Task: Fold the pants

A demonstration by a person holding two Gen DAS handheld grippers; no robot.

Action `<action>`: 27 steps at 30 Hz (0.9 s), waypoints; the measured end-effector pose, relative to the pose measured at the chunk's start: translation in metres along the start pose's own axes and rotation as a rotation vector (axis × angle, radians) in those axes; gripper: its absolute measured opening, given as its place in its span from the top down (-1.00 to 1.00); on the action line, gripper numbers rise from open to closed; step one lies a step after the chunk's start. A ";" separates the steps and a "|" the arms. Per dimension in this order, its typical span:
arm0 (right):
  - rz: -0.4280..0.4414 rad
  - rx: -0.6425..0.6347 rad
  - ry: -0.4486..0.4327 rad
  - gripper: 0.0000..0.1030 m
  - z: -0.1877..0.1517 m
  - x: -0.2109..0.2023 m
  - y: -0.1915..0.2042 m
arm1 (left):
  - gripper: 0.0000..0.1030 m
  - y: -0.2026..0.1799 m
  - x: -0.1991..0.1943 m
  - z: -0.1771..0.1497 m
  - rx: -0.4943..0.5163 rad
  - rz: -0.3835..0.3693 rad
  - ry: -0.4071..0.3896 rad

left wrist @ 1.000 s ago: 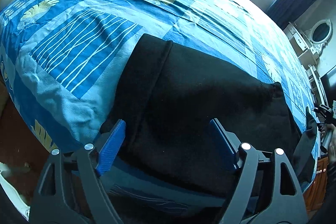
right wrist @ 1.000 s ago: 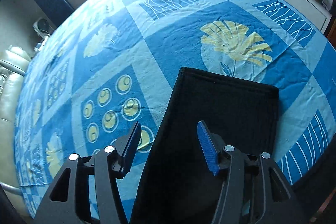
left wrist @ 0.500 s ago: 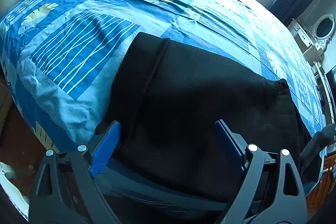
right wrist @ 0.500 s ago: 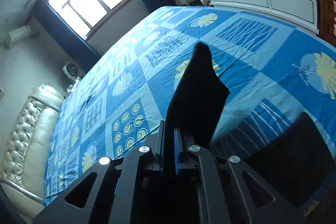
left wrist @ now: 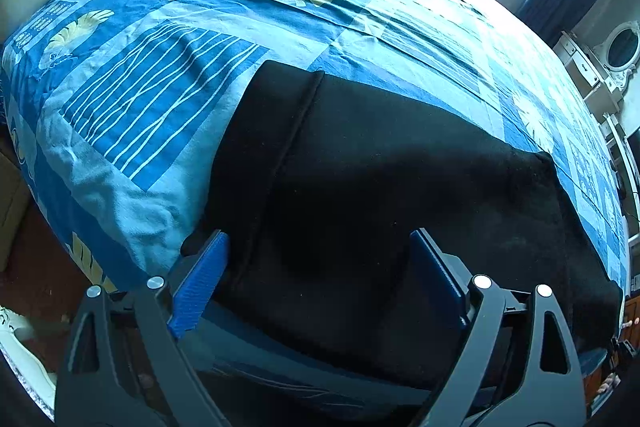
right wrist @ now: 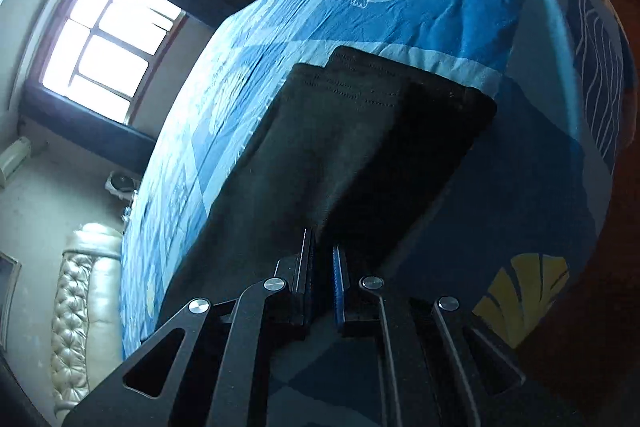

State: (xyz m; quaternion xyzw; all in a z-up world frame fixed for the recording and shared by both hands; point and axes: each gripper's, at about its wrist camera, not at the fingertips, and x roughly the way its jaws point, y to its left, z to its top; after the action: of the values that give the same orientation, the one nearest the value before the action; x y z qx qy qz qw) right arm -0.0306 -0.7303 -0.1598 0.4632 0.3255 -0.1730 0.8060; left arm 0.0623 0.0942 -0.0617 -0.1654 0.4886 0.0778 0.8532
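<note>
Black pants [left wrist: 360, 187] lie folded flat near the front edge of a bed with a blue patterned cover [left wrist: 160, 87]. My left gripper [left wrist: 320, 259] is open, its blue pads spread wide just above the pants' near edge, holding nothing. In the right wrist view my right gripper [right wrist: 323, 259] is shut on the near edge of the pants [right wrist: 340, 147]. The cloth runs away from the pads, with its far end [right wrist: 380, 75] lying on the bed.
A padded cream headboard [right wrist: 80, 287] stands at one end of the bed. A bright window [right wrist: 104, 39] and dark curtains are on the far wall. White cabinets and a round mirror [left wrist: 620, 47] stand beside the bed. Wooden floor [left wrist: 24, 247] shows past the bed's edge.
My right gripper closed on the pants' edge and has swung round with it, tilting the view. My left gripper stayed open and shifted slightly over the pants.
</note>
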 end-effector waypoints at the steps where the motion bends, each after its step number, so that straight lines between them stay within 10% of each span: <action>1: -0.013 -0.009 0.012 0.76 0.002 -0.005 0.003 | -0.76 0.000 0.000 0.000 0.000 0.001 0.000; 8: -0.142 -0.191 -0.153 0.18 0.062 -0.049 0.034 | -0.79 -0.001 0.002 0.000 -0.006 0.012 0.000; 19: -0.285 -0.495 0.119 0.17 0.122 0.090 0.067 | -0.83 -0.002 0.005 0.000 -0.015 0.029 -0.003; 22: -0.312 -0.551 0.107 0.65 0.116 0.095 0.071 | -0.85 -0.003 0.006 0.000 -0.011 0.037 -0.002; 27: -0.275 -0.569 -0.025 0.77 0.119 0.057 0.080 | -0.89 -0.004 0.007 0.000 -0.011 0.046 -0.001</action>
State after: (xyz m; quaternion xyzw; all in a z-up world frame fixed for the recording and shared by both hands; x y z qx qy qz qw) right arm 0.1011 -0.7902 -0.1051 0.1685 0.4105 -0.1883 0.8761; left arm 0.0677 0.0900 -0.0670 -0.1586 0.4912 0.1002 0.8506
